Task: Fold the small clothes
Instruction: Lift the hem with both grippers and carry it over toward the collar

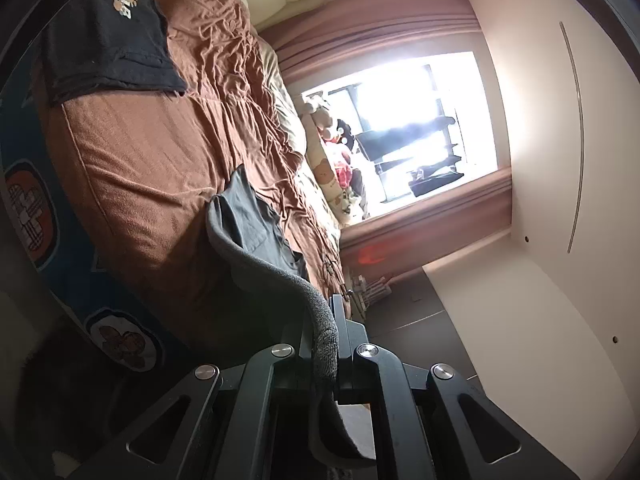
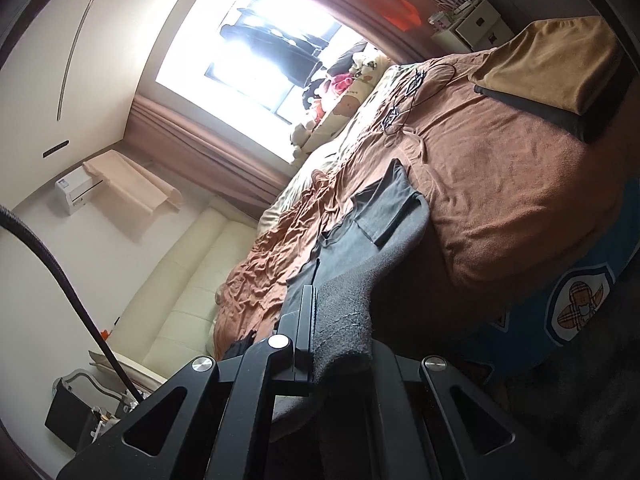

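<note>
On the bed covered with a rust-brown, wrinkled blanket (image 1: 152,168), a small dark grey cotton garment (image 1: 256,224) lies partly spread and partly lifted, its near edge drawn up off the blanket toward both cameras. The left hand-held gripper (image 1: 326,344) is pressed together on one stretch of that edge, the cloth running as a thick grey band between its black fingers; the right hand-held gripper (image 2: 320,320) likewise pinches the garment's edge, with fabric bunched over and beside its jaws. Holding two points of the same hem apart probably keeps the edge taut and straight, so it can be carried over the rest of the piece as a clean fold. From each gripper the garment stretches forward and down, its far part with a chest pocket (image 2: 384,216) resting flat on the blanket. A folded black garment with paw prints (image 1: 108,36) sits well apart, likely already finished, and a tan folded cloth (image 2: 552,64) lies at another corner.
</note>
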`<state>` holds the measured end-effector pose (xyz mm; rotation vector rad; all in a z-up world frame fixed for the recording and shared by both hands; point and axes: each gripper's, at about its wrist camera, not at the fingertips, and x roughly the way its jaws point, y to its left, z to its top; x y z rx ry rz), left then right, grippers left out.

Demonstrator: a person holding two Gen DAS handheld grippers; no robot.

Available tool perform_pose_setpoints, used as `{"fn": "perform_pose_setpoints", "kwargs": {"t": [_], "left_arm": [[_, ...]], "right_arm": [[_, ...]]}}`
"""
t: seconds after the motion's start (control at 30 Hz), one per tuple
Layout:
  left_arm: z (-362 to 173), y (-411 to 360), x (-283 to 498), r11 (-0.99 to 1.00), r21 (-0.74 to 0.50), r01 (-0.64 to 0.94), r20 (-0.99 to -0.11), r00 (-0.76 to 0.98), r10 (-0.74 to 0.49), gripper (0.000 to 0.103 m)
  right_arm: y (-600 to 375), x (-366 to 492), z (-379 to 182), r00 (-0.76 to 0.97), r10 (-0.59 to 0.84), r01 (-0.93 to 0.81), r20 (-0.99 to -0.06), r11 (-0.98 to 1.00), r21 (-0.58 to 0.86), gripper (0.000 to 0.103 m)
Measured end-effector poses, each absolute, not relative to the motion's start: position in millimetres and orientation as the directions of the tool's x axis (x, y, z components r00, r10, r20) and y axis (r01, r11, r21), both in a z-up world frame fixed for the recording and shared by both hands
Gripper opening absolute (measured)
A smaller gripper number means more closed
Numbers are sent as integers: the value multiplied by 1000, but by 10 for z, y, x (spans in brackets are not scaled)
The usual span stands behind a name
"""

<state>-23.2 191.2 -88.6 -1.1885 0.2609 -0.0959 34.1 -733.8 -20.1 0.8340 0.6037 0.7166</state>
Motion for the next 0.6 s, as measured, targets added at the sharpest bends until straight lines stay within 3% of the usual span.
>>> {"fn": "perform_pose_setpoints", "kwargs": {"t": [0.17, 0.6], "left_arm": [[-869, 1965, -81, 373, -925, -76, -163, 964, -209, 4], [-841, 2222, 649, 337, -932, -131, -206, 958, -200, 4]], "right_arm": [[-7244, 525, -205, 610, 771, -326, -183, 455, 829, 0], [-6986, 1270, -113, 600, 760, -261, -251, 482, 836, 0]]}}
